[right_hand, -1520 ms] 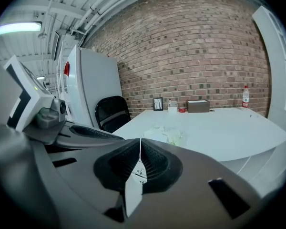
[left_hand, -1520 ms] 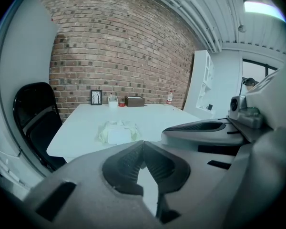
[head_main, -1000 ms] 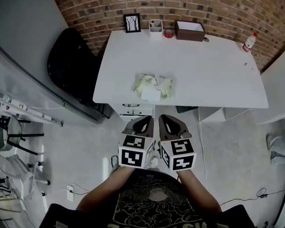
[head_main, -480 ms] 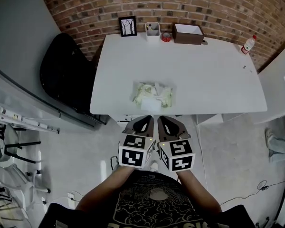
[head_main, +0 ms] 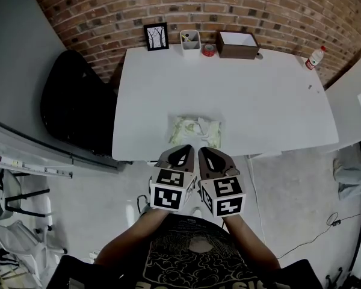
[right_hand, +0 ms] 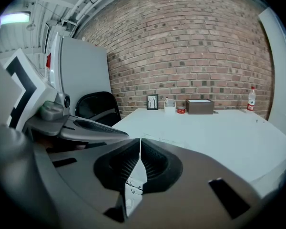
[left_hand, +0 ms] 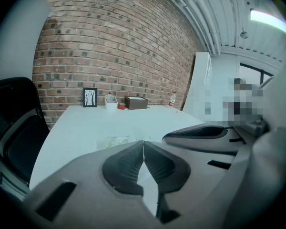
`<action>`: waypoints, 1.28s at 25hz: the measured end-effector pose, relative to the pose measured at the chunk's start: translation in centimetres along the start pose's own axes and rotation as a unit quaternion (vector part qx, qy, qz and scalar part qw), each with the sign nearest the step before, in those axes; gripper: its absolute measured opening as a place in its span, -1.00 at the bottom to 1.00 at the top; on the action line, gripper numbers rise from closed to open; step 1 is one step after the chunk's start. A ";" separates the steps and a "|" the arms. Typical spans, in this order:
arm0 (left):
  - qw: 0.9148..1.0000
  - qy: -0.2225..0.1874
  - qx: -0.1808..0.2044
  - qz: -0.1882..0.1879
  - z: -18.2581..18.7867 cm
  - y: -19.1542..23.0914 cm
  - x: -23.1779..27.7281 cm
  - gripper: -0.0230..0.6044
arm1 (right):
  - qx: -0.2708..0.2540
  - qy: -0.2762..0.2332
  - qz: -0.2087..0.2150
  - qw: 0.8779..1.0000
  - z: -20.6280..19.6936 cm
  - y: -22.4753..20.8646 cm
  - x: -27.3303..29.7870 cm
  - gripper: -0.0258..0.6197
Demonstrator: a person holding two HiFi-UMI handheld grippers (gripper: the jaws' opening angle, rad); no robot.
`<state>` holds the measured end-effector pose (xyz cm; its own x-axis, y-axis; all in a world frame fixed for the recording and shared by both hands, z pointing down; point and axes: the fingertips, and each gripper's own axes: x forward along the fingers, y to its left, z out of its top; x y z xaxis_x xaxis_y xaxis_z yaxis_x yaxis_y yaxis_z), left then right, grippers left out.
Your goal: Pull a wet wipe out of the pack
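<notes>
White table (head_main: pixel 259 95), wipe pack (head_main: pixel 195 131) lying just ahead of both tips.
Side by side: left gripper (head_main: pixel 184 149) and right gripper (head_main: pixel 204 150), jaws closed, empty.

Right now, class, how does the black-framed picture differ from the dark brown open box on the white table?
The black-framed picture stands upright and flat; the dark brown open box sits low and wide. The picture stands left of the box. Both line the far edge of the white table, by the brick wall.
</notes>
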<state>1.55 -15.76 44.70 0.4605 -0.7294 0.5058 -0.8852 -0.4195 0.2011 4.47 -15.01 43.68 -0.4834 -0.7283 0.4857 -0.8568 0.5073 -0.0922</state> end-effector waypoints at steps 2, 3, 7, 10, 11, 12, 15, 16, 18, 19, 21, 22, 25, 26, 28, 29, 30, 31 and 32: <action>1.000 0.002 0.001 -0.005 0.2 0.6 0.6 -0.88 | 0.002 0.005 -0.004 1.000 0.0 -0.2 0.8 -0.86; 1.000 0.003 0.002 -0.007 0.2 0.8 0.9 -0.88 | 0.002 0.006 -0.005 1.000 0.1 -0.3 1.1 -0.86; 1.000 0.007 0.007 -0.016 0.4 1.6 2.0 -0.88 | 0.004 0.009 -0.012 1.000 0.3 -0.7 2.5 -0.86; 1.000 0.011 0.009 -0.023 0.6 2.1 2.6 -0.88 | 0.007 0.016 -0.017 1.000 0.4 -0.9 3.3 -0.86; 1.000 0.012 0.010 -0.024 0.7 2.3 2.7 -0.88 | 0.007 0.017 -0.019 1.000 0.4 -0.9 3.6 -0.86; 1.000 0.013 0.011 -0.026 0.8 2.4 2.9 -0.88 | 0.007 0.019 -0.020 1.000 0.4 -1.0 3.9 -0.86; 0.999 0.015 0.013 -0.030 0.8 3.1 3.3 -0.88 | 0.008 0.025 -0.026 0.999 0.3 -1.1 4.8 -0.86; 0.999 0.016 0.013 -0.031 0.8 3.3 3.5 -0.88 | 0.009 0.028 -0.028 0.999 0.3 -1.1 5.1 -0.86; 0.999 0.018 0.012 -0.032 0.8 3.7 3.7 -0.88 | 0.009 0.031 -0.031 0.999 0.2 -1.2 5.6 -0.86; 0.999 0.019 0.012 -0.033 0.7 4.0 3.9 -0.88 | 0.009 0.033 -0.033 0.999 0.2 -1.3 5.8 -0.86; 0.999 0.021 0.012 -0.036 0.8 4.4 4.2 -0.88 | 0.009 0.036 -0.038 0.999 0.2 -1.4 6.3 -0.86; 0.999 0.022 0.012 -0.038 0.8 4.5 4.4 -0.88 | 0.009 0.038 -0.040 0.998 0.1 -1.5 6.5 -0.86; 0.999 0.025 0.014 -0.044 0.7 4.8 4.7 -0.88 | 0.011 0.044 -0.045 0.998 0.0 -1.6 7.1 -0.86; 0.998 0.026 0.014 -0.047 0.7 4.9 4.9 -0.88 | 0.012 0.046 -0.047 0.998 -0.1 -1.7 7.3 -0.86; 0.998 0.029 0.014 -0.051 0.6 5.0 5.2 -0.88 | 0.015 0.050 -0.053 0.997 -0.2 -2.0 7.7 -0.86; 0.998 0.030 0.014 -0.053 0.6 5.1 5.3 -0.88 | 0.016 0.052 -0.056 0.997 -0.3 -2.1 7.8 -0.85; 0.998 0.031 0.013 -0.054 0.5 5.2 5.4 -0.88 | 0.016 0.054 -0.058 0.997 -0.3 -2.1 7.9 -0.85; 0.998 0.032 0.013 -0.055 0.6 5.3 5.5 -0.88 | 0.017 0.056 -0.059 0.997 -0.4 -2.2 8.1 -0.85; 0.998 0.032 0.013 -0.056 0.6 5.4 5.7 -0.88 | 0.018 0.057 -0.061 0.996 -0.3 -2.3 8.2 -0.85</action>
<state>-0.54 -22.46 48.13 0.5509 -0.6413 0.5341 -0.8260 -0.5106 0.2388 2.51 -22.01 48.19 -0.3541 -0.7256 0.5900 -0.9146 0.4004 -0.0566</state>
